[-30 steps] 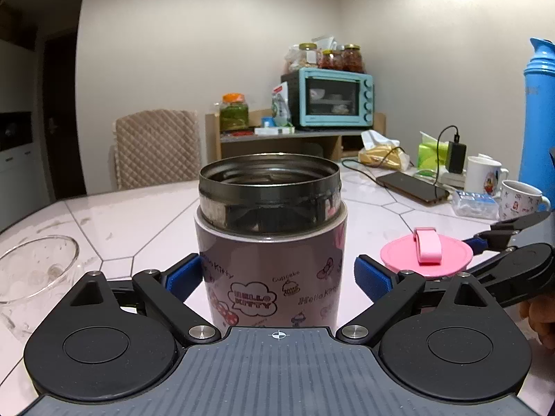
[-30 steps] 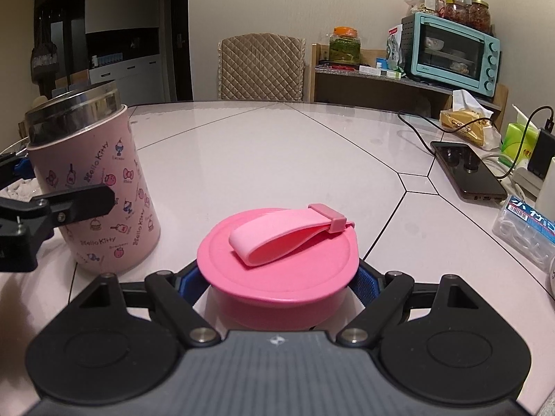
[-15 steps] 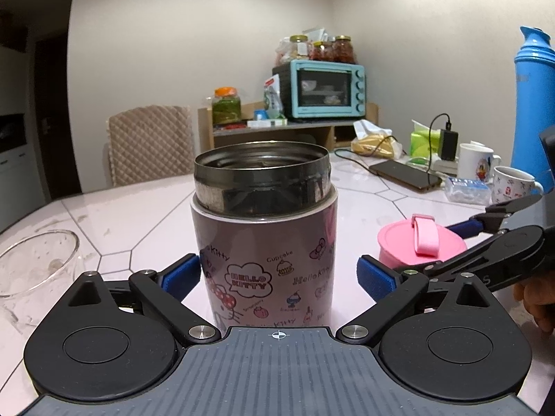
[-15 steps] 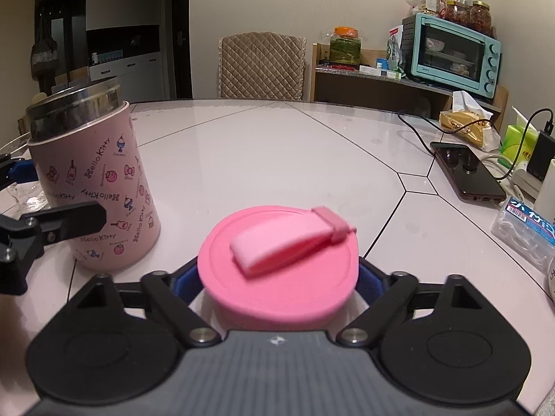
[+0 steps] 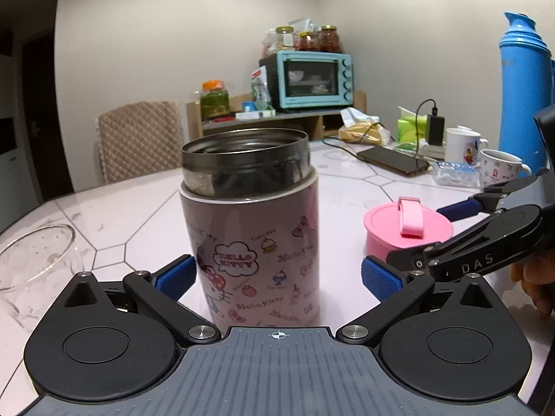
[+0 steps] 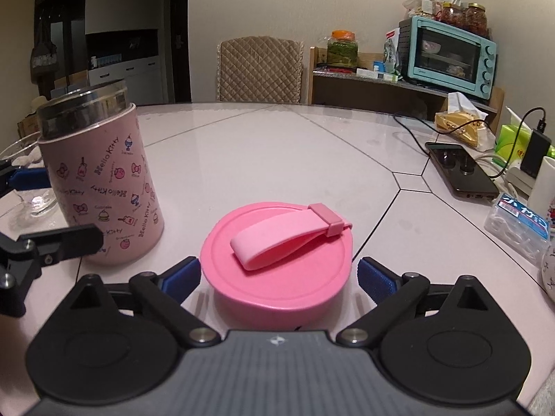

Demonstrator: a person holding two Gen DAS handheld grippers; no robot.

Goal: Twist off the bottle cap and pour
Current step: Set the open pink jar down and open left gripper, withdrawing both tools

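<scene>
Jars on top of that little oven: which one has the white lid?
The leftmost glass jar on the turquoise oven. It holds pale contents; the two jars to its right are filled with dark red stuff.

Flask and lid side by side on the tabletop (image 6: 312, 159), each between a pair of fingers.

The flask (image 5: 253, 228) stands upright between the left gripper's (image 5: 277, 274) fingers (image 5: 175, 274); a glass bowl (image 5: 33, 263) sits left of them, the lid (image 5: 407, 232) to their right. The lid lies flat between the right gripper's (image 6: 277, 274) fingers (image 6: 376, 279), apart from both. Beyond these fingers to the right lie a phone (image 6: 459, 171) and a small box (image 6: 517, 225); a chair (image 6: 258, 69) stands behind the tabletop.
</scene>
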